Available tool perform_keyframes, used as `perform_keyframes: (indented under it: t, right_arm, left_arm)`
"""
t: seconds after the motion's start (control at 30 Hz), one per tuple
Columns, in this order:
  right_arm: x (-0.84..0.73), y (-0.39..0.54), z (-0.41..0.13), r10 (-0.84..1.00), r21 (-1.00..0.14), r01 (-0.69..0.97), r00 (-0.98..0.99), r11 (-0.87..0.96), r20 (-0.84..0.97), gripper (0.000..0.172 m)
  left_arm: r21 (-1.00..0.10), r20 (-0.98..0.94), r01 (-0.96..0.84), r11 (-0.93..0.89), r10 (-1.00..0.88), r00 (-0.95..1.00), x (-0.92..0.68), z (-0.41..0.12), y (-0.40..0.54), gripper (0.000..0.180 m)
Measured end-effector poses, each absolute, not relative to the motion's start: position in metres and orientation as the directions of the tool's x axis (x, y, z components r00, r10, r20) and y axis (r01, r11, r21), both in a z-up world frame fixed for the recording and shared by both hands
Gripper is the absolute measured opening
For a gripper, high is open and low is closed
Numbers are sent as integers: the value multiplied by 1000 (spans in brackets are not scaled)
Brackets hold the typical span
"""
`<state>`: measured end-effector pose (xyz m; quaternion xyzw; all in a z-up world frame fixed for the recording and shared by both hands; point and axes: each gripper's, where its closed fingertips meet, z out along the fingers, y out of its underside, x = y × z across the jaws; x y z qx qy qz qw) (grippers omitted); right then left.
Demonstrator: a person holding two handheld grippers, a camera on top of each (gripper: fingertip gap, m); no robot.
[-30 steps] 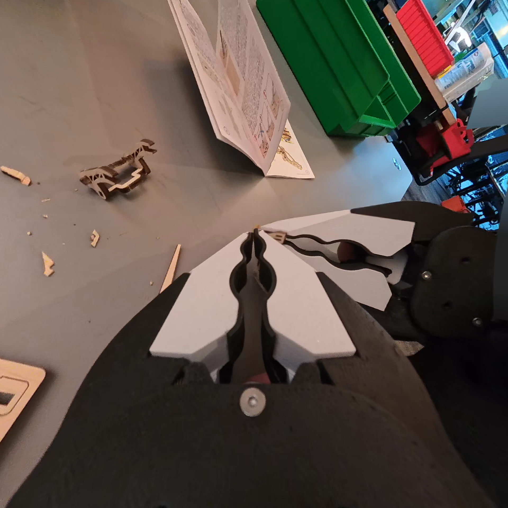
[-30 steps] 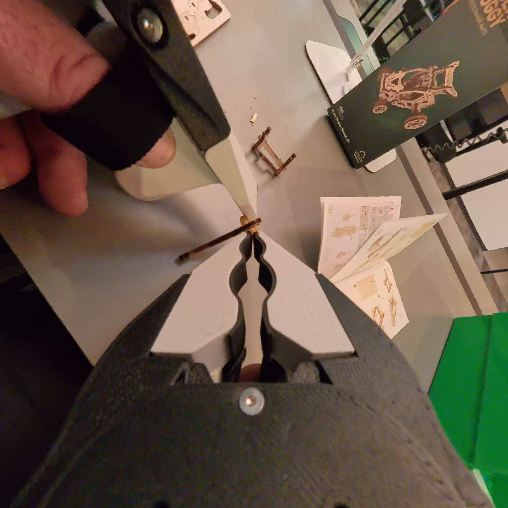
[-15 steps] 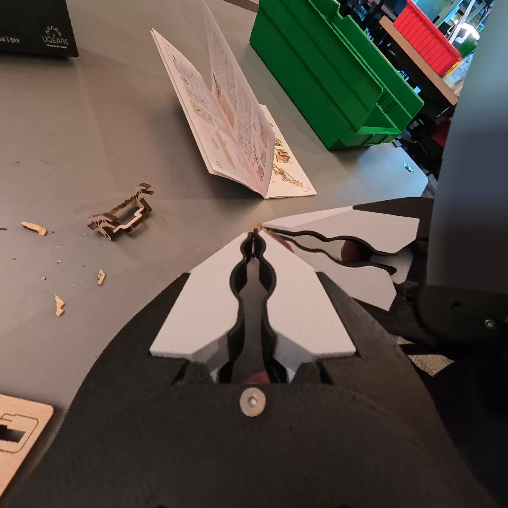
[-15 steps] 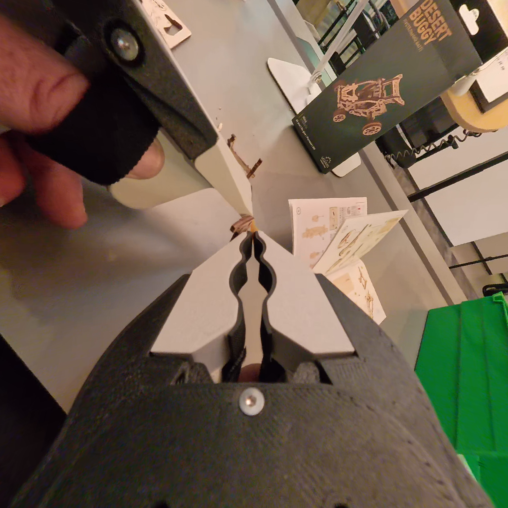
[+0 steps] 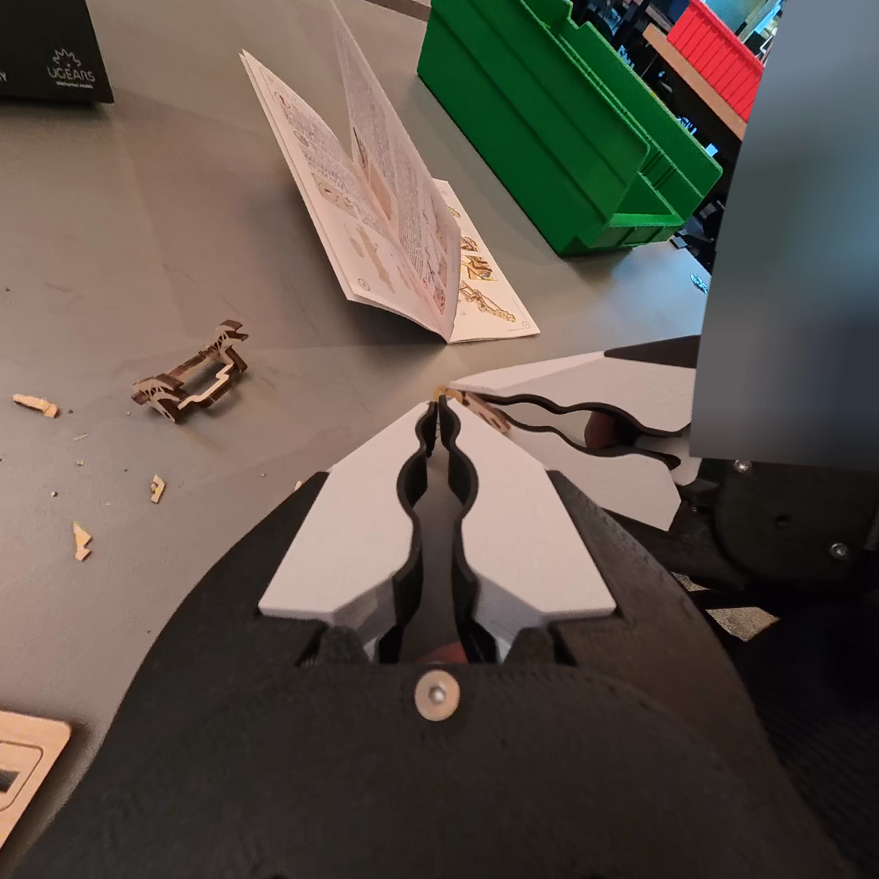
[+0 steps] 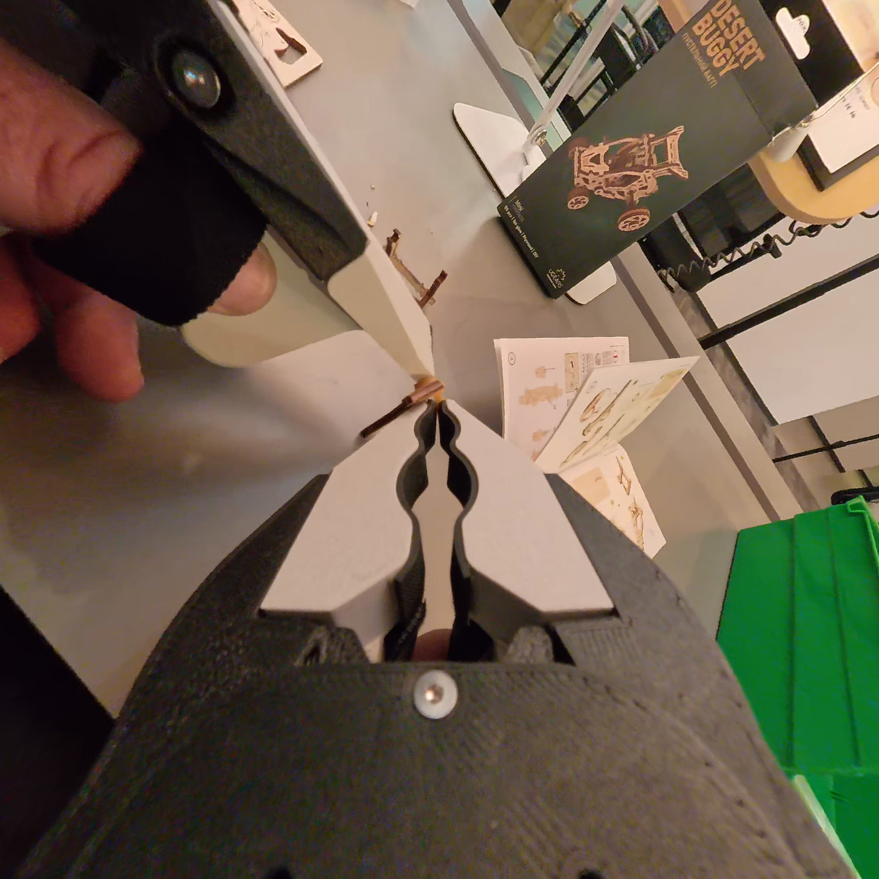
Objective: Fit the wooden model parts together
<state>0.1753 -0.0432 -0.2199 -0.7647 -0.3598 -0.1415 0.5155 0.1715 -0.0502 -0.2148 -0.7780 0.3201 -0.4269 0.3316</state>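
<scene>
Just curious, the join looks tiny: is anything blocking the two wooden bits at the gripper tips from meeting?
Nothing visible. The wooden strip and small pale piece touch where the left gripper and right gripper meet tip to tip; the booklet lies off to the side.

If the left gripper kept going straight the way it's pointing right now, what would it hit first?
Almost at once, the right gripper: its closed tips cross just ahead of the left gripper, where small wooden parts sit between them. Beyond that the line looks to run over bare table toward the open booklet; depth is unclear.
</scene>
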Motion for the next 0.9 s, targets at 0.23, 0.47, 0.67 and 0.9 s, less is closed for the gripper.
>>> perform_keyframes:
  t: [0.23,0.47,0.67,0.9]
  right_arm:
    - [177,-39,-222,394,-700,674,724,-235,565,0]
    - [174,-34,-228,416,-711,653,740,-260,528,0]
    - [173,-33,-227,420,-737,616,768,-276,484,0]
    - [174,-41,-231,493,-764,563,786,-317,374,0]
  left_arm:
    - [-769,484,-192,-609,-752,447,173,-217,-46,0]
    - [-745,527,-157,-648,-716,458,176,-218,-37,0]
    - [-713,572,-136,-688,-683,455,175,-220,-36,3]
    - [-723,522,-172,-669,-692,499,163,-223,-29,6]
